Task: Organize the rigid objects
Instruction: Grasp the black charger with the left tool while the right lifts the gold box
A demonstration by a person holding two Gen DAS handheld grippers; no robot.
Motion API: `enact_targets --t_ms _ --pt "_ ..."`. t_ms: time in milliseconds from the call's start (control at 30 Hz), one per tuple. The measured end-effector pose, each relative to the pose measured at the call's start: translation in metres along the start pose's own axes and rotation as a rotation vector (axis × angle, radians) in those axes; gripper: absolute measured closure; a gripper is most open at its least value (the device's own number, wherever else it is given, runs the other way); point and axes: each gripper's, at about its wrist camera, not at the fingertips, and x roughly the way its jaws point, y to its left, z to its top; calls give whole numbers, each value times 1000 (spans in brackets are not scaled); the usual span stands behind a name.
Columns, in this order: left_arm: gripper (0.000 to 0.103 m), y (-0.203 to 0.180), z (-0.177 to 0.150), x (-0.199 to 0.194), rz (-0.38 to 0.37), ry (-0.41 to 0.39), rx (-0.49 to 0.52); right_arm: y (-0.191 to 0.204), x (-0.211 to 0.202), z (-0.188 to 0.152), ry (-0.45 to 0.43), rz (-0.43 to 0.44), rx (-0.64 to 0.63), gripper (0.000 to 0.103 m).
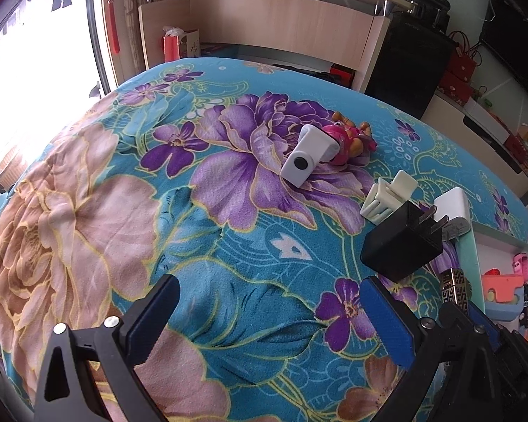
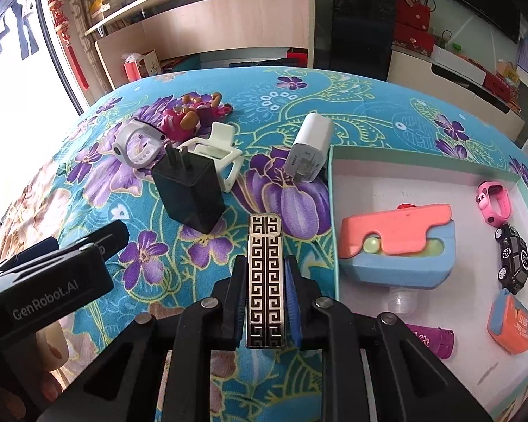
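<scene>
1. The lighter [image 2: 264, 281], a slim block with a black-and-white key pattern, stands upright between the fingers of the right tongs [image 2: 266, 302], which are clamped on its lower half, above the floral bedspread [image 2: 352, 105] just left of the box.
2. The box [image 2: 334, 190], a shallow tray with a pale green rim and white floor, lies on the bedspread to the right of the lighter.
3. Inside the box, near its left wall, sits a blue and salmon foam block [image 2: 397, 246] with a small yellow-green ball [image 2: 369, 246] tucked in its notch.
4. Along the box's right side lie a pink watch [image 2: 492, 200], a black toy car [image 2: 514, 260] and an orange and blue case [image 2: 510, 320], one below the other.
5. A clear plastic piece [image 2: 401, 300] and a magenta item [image 2: 431, 341] lie near the box's bottom edge.
6. Outside the box, on the bedspread, a white charger [image 2: 308, 151] lies just beside its top left corner.
7. Further left stand a black charger [image 2: 190, 190], a cream plastic holder [image 2: 218, 154], a white watch [image 2: 137, 144] and a pink toy figure [image 2: 193, 116], grouped closely.
8. The left tongs [image 1: 271, 320] are spread apart with nothing between them, hovering over the bedspread near the black charger.
</scene>
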Motion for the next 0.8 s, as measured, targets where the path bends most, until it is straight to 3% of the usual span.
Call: enact_targets --t_ms 367,800 --pt "0 -23 2 -4 -61 -47 54 -30 -32 10 -106 17 87 82" --pt "3 -66 6 15 -68 -79 207 -43 -36 11 -113 25 132 82"
